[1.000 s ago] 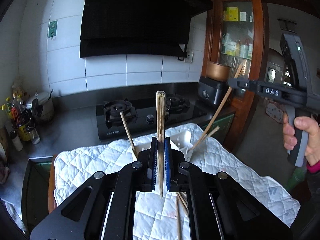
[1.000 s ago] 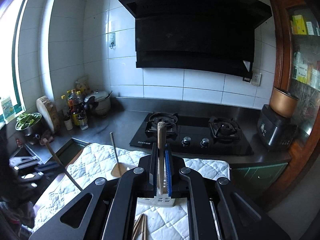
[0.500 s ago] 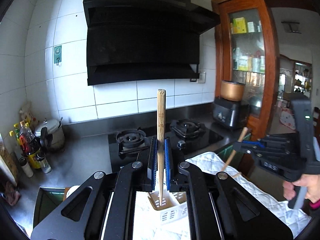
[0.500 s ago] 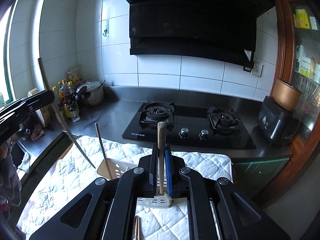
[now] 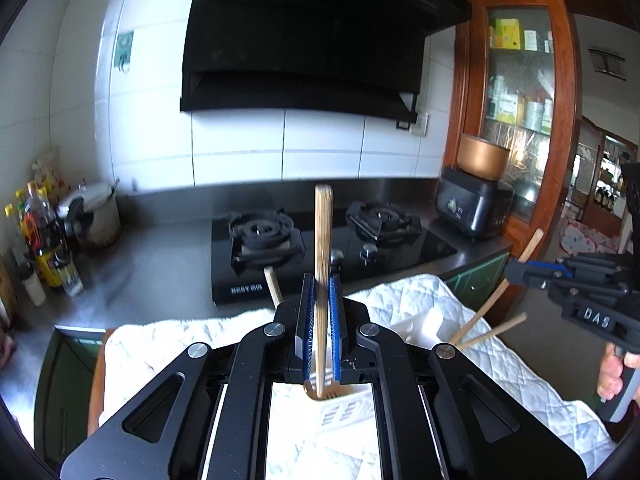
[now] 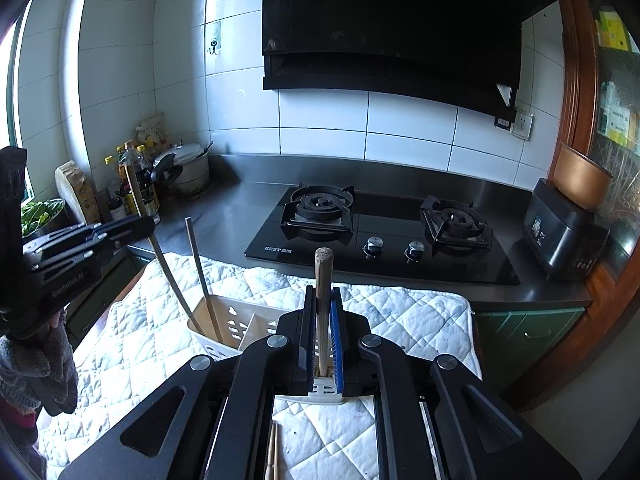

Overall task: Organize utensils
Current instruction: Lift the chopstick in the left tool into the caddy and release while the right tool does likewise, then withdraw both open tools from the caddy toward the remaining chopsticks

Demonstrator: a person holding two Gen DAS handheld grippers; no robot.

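My left gripper (image 5: 320, 312) is shut on a wooden chopstick (image 5: 322, 240) held upright, its lower tip inside the white slotted utensil holder (image 5: 340, 398). My right gripper (image 6: 321, 312) is shut on another wooden chopstick (image 6: 322, 272), upright, tip down in the same holder (image 6: 236, 326). The holder stands on a white quilted cloth (image 6: 400, 316). In the right wrist view the left gripper (image 6: 92, 236) and its chopstick (image 6: 160, 256) show at the left, next to one chopstick (image 6: 200, 264) standing loose in the holder. The right gripper (image 5: 568, 276) shows at the right of the left wrist view.
A black two-burner gas hob (image 6: 380, 236) lies behind the cloth on the steel counter. Bottles (image 6: 136, 176) and a pot (image 6: 188, 168) stand at the back left. A black appliance (image 6: 564, 232) stands at the right. More chopsticks (image 6: 272, 456) lie on the cloth.
Both grippers have come lower over the holder with their chopsticks. The chopstick tips now sit inside the holder's compartments.
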